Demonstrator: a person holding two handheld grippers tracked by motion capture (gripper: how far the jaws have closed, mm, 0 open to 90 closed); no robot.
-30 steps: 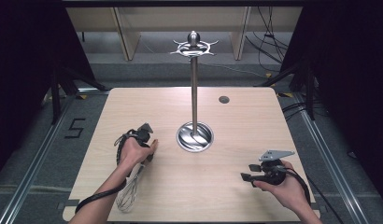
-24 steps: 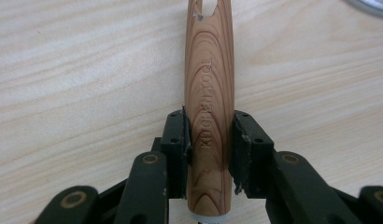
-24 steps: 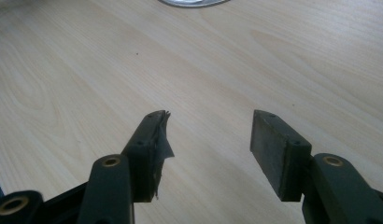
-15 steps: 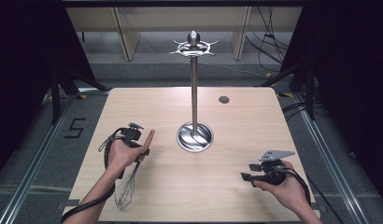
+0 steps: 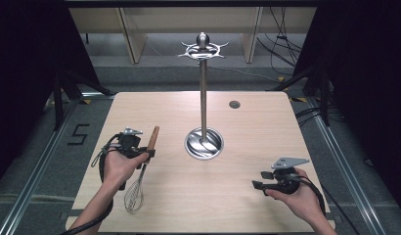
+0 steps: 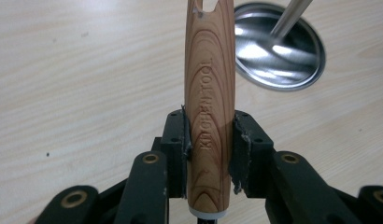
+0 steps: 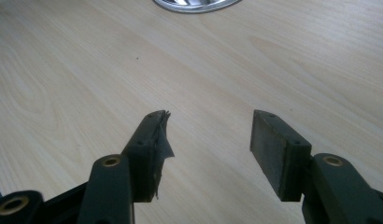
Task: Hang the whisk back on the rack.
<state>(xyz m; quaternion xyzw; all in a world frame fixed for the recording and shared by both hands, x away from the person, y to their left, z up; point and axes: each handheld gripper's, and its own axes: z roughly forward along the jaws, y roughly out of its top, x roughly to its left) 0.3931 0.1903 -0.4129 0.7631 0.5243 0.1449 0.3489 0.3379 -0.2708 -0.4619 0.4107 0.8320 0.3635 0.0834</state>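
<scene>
**Wooden-handled whisk clamped, hook stand ahead**

Wood grain fills the left gripper (image 6: 209, 154), whose jaws are clamped on the whisk (image 5: 140, 176) handle, wires hanging over the table (image 5: 154, 210). The right gripper (image 7: 208, 154) rests with jaws apart. Judged best: keep the handle's notched end aimed at the utensil stand (image 5: 203, 98).

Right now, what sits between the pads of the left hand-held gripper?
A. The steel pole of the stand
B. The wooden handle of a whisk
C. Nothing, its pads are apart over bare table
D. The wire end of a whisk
B: in the left gripper view the left hand-held gripper has both pads pressed on the whisk by its wooden handle.
</scene>
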